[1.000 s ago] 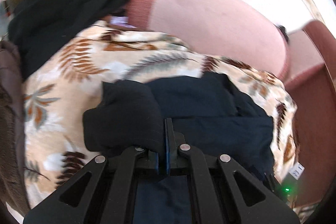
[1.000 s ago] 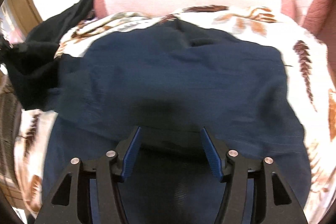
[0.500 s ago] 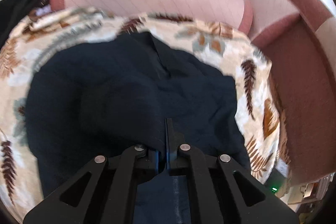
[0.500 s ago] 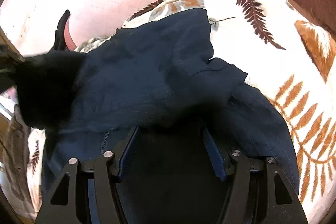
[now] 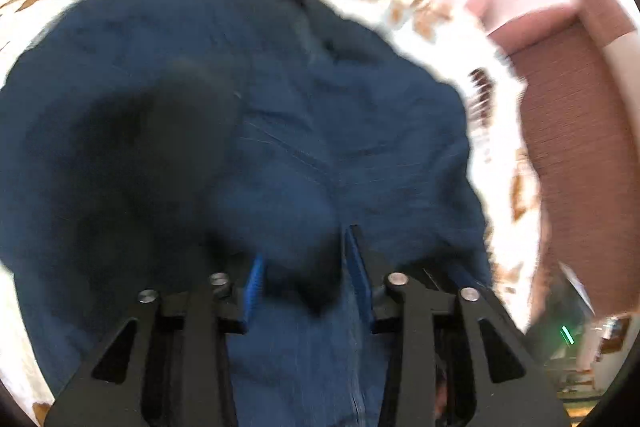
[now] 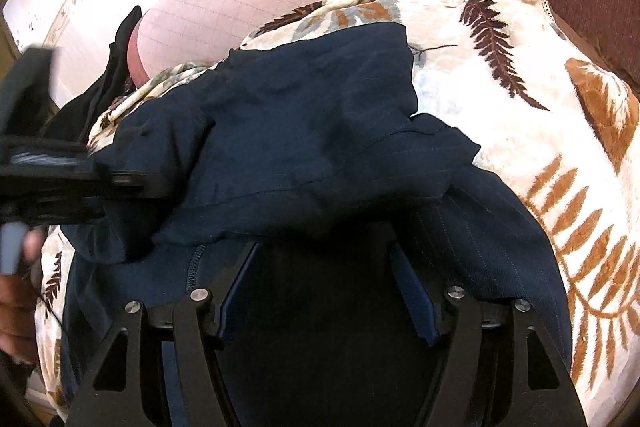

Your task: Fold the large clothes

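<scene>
Releasing a fold, the left gripper [image 5: 304, 267] has just been opening around the dark navy garment [image 6: 312, 131]; right gripper [image 6: 326, 281] is gaping empty; tidying remains.

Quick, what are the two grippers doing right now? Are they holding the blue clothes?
Left gripper: open, jaws just opened, a fold of the blue garment still loose between them.
Right gripper: open over the garment, holding nothing.

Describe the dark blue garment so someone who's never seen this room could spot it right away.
Find the cream blanket with brown fern leaves spread in front of the pink cushion. The navy garment lies crumpled on top of it. It is the only plain dark blue cloth there, faintly pinstriped, unlike the black clothing beside the cushion.
</scene>
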{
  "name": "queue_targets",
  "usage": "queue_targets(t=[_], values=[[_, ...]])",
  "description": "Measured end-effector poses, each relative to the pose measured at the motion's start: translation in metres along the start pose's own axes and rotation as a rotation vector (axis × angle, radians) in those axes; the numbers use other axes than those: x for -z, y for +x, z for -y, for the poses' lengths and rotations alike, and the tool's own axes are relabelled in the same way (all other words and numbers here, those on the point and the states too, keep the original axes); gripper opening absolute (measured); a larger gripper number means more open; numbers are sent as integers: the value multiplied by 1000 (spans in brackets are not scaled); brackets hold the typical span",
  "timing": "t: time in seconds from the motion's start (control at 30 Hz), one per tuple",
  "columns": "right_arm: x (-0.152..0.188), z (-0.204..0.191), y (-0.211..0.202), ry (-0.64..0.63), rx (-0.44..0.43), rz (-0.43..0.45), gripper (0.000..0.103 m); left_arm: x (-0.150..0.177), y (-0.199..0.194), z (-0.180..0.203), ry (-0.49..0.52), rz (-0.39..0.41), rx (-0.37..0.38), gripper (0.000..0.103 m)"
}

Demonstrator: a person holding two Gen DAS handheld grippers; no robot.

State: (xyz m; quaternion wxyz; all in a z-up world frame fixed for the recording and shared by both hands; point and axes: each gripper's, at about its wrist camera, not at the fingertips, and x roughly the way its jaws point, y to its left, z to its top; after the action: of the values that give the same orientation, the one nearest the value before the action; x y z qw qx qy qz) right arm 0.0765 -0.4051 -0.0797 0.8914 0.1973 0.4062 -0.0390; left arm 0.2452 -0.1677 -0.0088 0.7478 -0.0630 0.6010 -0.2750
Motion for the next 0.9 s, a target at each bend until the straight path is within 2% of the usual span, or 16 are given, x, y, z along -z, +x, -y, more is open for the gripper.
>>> queue_targets(t=[0.03,0.1,0.17,0.27,0.33,0.43,0.5,0.57,0.6,0.63,0.67,0.7,0.73,0.9], values=[[-4,0,-6,8,-5,24,67,7,-24,-12,-12,49,39,49],[-11,-6,-23,2,-33,101,69,16,-54,-32,-39,123,75,51],[-19,-22,-33,-43,-78,143,70,25,-79,-65,-99,186,58,51],[-27,-58,-25,-142,-128,101,72,41,-85,-110,-200,203,-26,51],[-28,-87,-13,-224,-127,64,73,52,-75,-138,-277,173,-31,51],[-23,-133,11,-390,-28,21,73,67,-60,-162,-361,125,3,51],[-20,-160,31,-492,57,-16,73,72,-55,-165,-375,120,2,51],[-17,-175,45,-560,167,9,71,75,-54,-163,-370,124,-5,51],[-18,-181,51,-587,187,15,70,74,-55,-161,-370,127,-5,51],[-19,-183,53,-599,188,18,61,75,-57,-160,-368,131,2,51],[-22,-182,52,-601,168,25,47,75,-58,-160,-366,133,9,51],[-27,-179,49,-582,132,23,13,74,-59,-162,-367,133,11,51],[-34,-171,43,-535,92,30,4,74,-61,-164,-368,134,14,51],[-67,-97,7,-142,-123,102,4,73,-62,-174,-393,137,23,51]])
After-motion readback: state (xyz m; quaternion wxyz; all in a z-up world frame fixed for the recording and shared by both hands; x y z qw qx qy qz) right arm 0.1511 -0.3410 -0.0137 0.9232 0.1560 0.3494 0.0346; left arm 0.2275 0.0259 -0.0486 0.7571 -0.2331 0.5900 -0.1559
